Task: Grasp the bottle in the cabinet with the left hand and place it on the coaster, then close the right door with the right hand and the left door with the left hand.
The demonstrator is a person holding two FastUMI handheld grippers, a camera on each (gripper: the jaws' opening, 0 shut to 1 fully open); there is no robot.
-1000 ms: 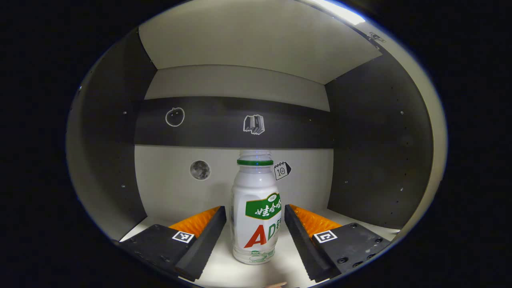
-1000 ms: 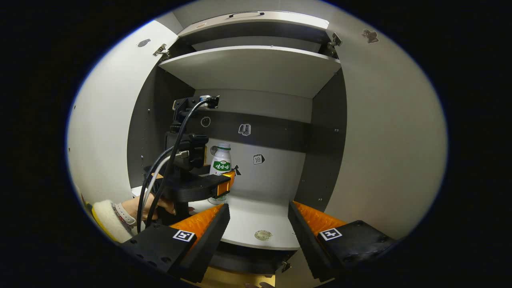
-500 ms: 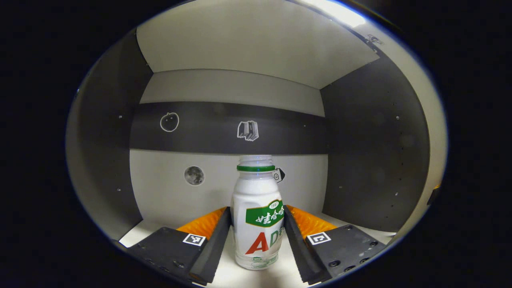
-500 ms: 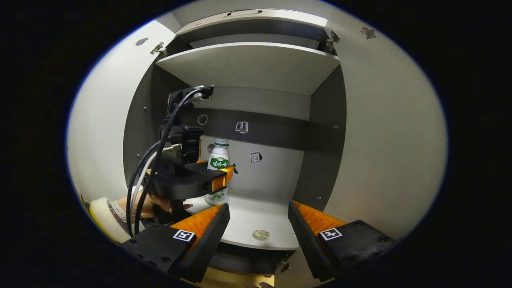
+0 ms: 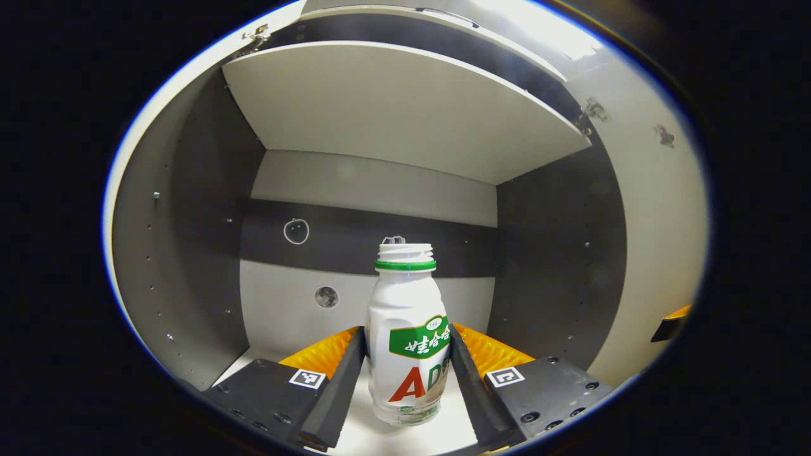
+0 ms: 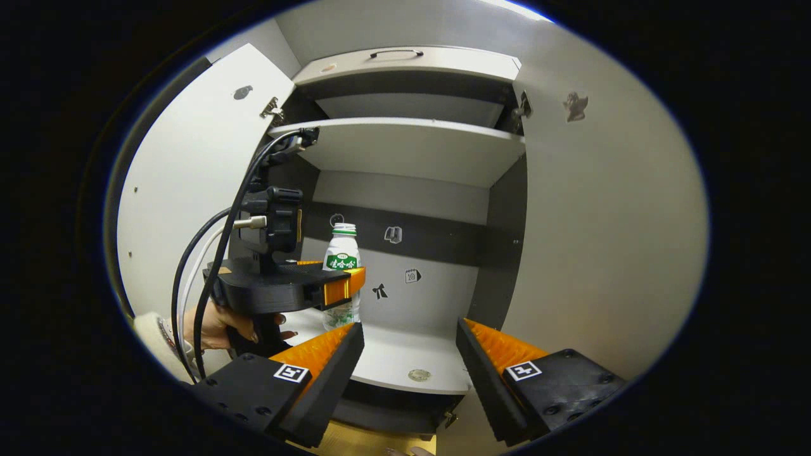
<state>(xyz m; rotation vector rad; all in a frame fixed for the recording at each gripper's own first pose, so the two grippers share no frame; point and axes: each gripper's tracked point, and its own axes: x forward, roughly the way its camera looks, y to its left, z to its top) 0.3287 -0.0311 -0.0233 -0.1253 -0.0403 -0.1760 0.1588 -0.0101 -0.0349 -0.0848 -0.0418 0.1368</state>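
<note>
At the lower centre of the left gripper view, the left tongs (image 5: 405, 373) grip a white bottle (image 5: 407, 335), one finger pressed against each side of its lower body. The bottle stands upright, capless, with a green ring below its threaded neck and a green band on its label. Its base sits just above or on the pale cabinet floor (image 5: 405, 437); whether it touches cannot be told. Behind it, the back wall carries a dark band (image 5: 355, 237) bearing a small apple outline (image 5: 296, 231), with a round moon sticker (image 5: 326, 296) on the pale panel below. A pale shelf (image 5: 393, 107) spans the upper half of the frame.

At the left of the right gripper view, the left tongs (image 6: 345, 291) appear side-on, held by a hand (image 6: 222, 323) with a pale cuff, cables rising from the housing. The bottle (image 6: 342, 278) stands in their grip in front of the back wall. Both cabinet doors stand open: the left door (image 6: 190, 190) at the upper left and the right door (image 6: 602, 221) filling the right side. A small clear disc, probably the coaster (image 6: 419, 375), lies near the front edge of the cabinet floor at lower centre, well apart from the bottle. The right tongs (image 6: 408, 367) at the bottom of this frame stand wide, with nothing between the fingers.
</note>
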